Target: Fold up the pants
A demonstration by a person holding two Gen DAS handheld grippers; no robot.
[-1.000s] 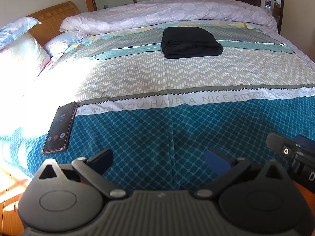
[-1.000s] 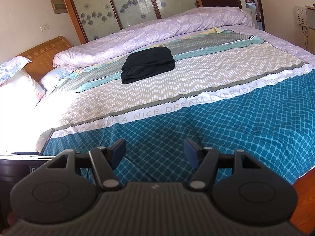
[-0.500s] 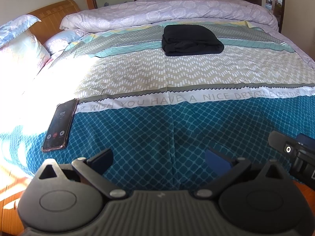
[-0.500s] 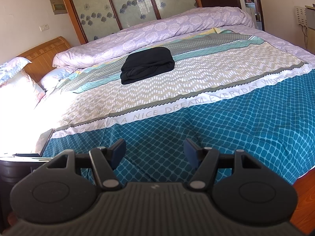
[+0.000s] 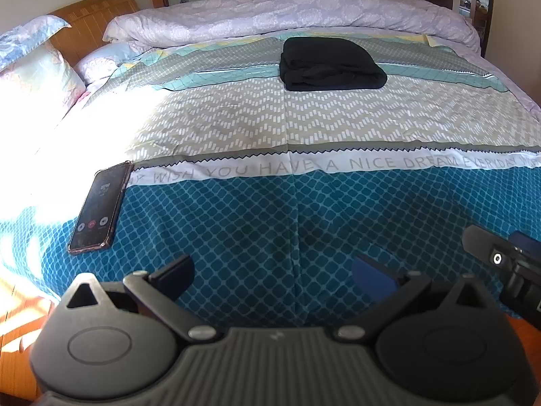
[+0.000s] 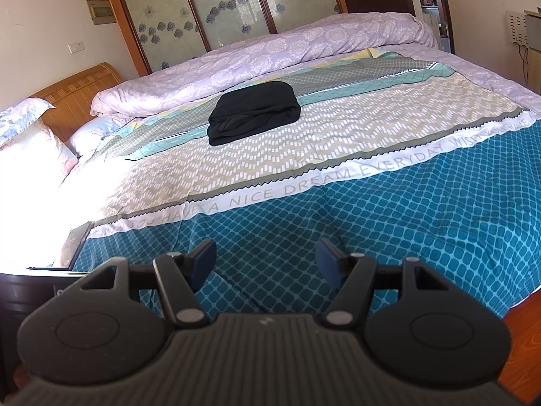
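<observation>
On the bed (image 5: pixel 236 128), one pants (image 5: pixel 331 64) (folded), one phone (image 5: pixel 99 208)

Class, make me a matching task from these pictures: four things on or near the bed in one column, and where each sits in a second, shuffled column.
Things:
1. black pants
2. phone
3. lilac quilt
4. left gripper

Places:
A. rolled along the far edge of the bed
B. flat on the teal band, at the left
C. open, over the near teal edge
D. folded, on the far striped bands

Pairs: 1-D, 2-B, 3-A, 4-C
</observation>
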